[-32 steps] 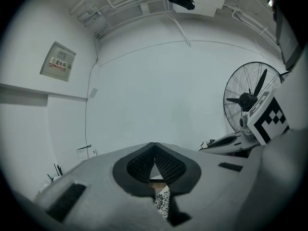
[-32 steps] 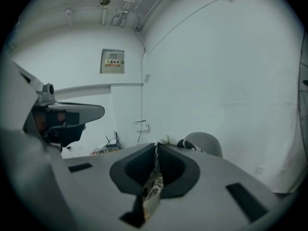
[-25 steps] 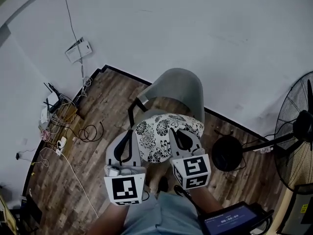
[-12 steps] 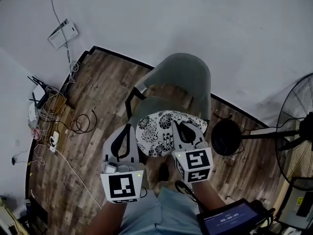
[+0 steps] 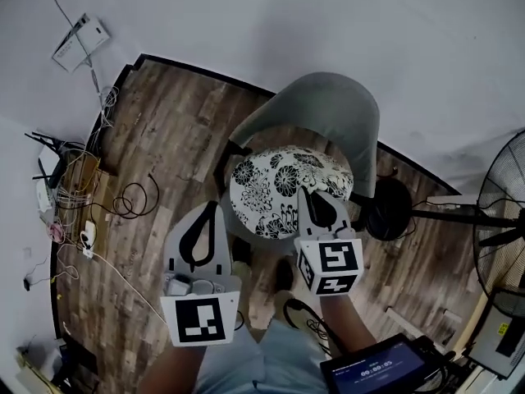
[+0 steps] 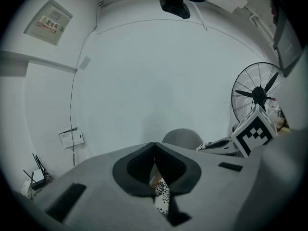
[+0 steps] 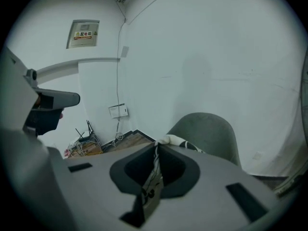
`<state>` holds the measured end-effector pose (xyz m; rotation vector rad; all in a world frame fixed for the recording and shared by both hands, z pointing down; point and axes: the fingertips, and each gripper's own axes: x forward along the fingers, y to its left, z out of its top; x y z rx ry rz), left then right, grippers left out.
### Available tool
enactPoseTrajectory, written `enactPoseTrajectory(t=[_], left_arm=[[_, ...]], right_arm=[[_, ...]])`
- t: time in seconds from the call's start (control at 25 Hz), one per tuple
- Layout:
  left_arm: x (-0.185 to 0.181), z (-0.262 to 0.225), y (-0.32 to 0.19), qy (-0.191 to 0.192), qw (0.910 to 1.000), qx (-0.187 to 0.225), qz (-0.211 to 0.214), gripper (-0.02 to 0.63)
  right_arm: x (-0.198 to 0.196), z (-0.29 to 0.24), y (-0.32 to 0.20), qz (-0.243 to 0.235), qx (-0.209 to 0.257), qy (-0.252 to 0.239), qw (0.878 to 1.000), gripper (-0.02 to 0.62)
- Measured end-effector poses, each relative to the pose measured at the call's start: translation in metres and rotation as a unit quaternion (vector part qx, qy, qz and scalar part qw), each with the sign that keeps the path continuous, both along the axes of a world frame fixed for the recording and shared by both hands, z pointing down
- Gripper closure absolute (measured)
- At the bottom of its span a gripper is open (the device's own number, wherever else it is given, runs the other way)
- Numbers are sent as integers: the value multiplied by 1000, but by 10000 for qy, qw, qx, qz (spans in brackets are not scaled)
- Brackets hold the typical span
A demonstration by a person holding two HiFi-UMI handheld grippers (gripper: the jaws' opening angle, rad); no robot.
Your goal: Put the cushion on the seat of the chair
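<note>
Wooden floor (image 5: 164,138), grey chair (image 5: 328,109) — left gripper (image 5: 215,207), right gripper (image 5: 306,192) each clamped on cushion (image 5: 275,179)

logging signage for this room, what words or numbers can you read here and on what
Label on the upper wall box: red characters, too small to read.
Tablet screen: a row of digits, too blurred to read.
Low white wall box: print too small to read.

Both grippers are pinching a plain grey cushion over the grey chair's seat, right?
Not quite: the cushion is white with black flowers, not plain grey, as the head view shows. The left gripper and right gripper do pinch its edge over the seat of the grey chair.
</note>
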<state>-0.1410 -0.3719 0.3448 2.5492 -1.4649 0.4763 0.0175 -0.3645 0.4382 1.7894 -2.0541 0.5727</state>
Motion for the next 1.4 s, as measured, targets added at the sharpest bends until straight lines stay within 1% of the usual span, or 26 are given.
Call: enactPoseTrajectory(t=[0.12,0.2,0.36,0.52,0.64,0.92,1.12,1.4], left_arm=[[4,30,-12,15,9994,-297,190,603],[7,56,-20,-16,9979,-542,349,603],[19,107,-23,-105,9937,-907,648,603],[37,144,-14,-200,9891,-1145,901,603],[51,159,-13,-224,9868,-1198,1062,603],[81,176,-7,-314,9820,-1267,1367,603],[90,189,-2,-397,9786,-1378,1478,603],[103,193,24,-465,9748,-1435,1646,603]], right_arm=[[1,46,2,349,-269,-90,9990,577],[2,91,8,623,-531,-187,9965,575],[22,178,32,1239,-1053,-498,9854,575],[54,227,62,1689,-1362,-596,9744,572],[67,251,82,1868,-1524,-617,9685,571],[71,297,123,1980,-1885,-568,9602,566],[73,313,143,2061,-2051,-536,9553,561],[70,325,187,2098,-2241,-444,9507,554]])
